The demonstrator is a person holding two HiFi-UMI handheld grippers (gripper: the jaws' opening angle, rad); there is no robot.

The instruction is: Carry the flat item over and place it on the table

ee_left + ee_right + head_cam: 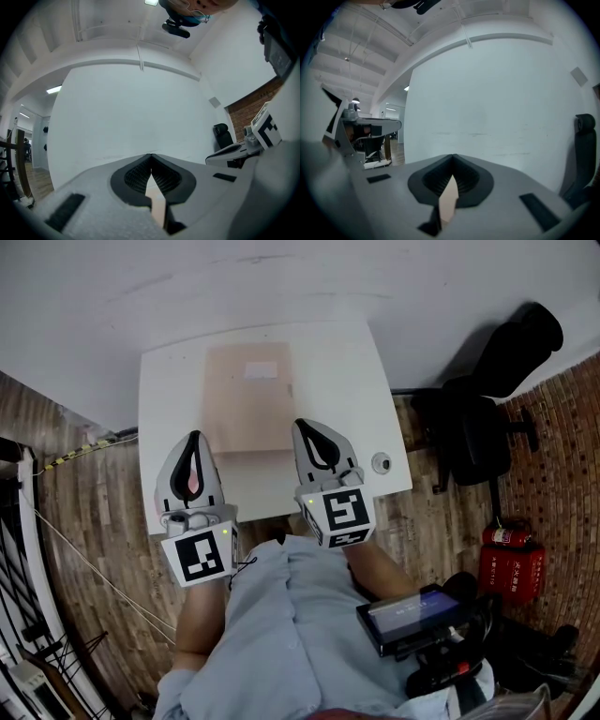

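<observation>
Over the white table (169, 399), the flat item (248, 395) looks tan, rectangular, white-labelled.

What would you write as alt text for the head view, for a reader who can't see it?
Seen from above, a person holds the left gripper and right gripper, jaws together, either side of the near end of a flat tan item lying on a white table. A black office chair stands on the wood floor at right.
</observation>
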